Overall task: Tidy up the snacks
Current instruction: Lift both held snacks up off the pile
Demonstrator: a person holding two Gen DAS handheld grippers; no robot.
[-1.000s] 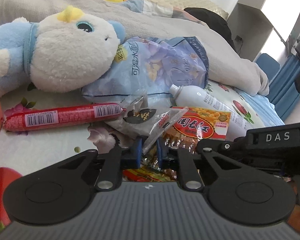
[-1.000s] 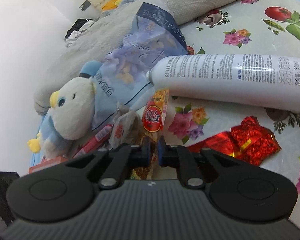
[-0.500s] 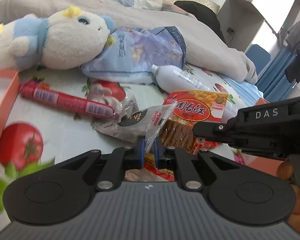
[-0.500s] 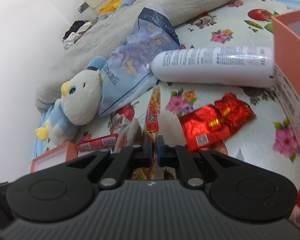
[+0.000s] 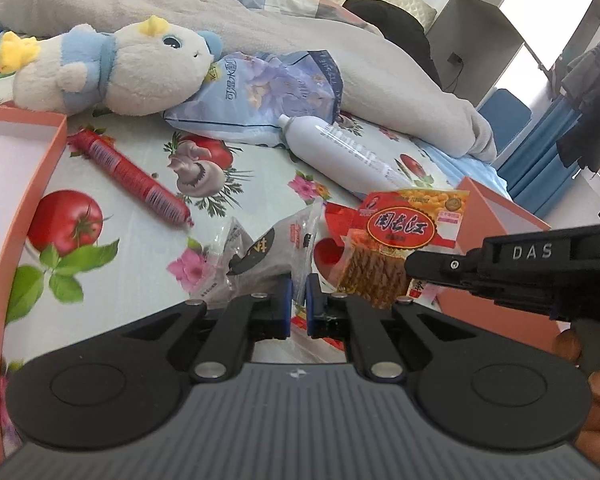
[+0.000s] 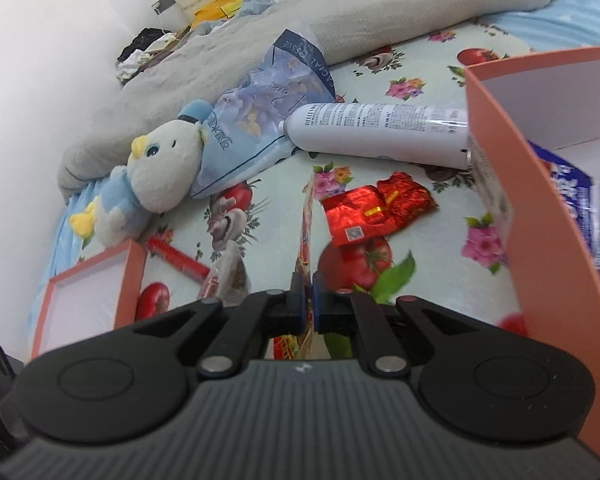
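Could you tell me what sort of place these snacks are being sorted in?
Most likely a bedroom, with the work done on a bed: a floral printed sheet, a rumpled grey blanket, and a plush toy lying beside the snacks.

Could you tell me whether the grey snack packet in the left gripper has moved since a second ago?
Yes. The grey snack packet, pinched in the left gripper, lay touching the red sausage; now it hangs apart from it, lifted toward the camera.
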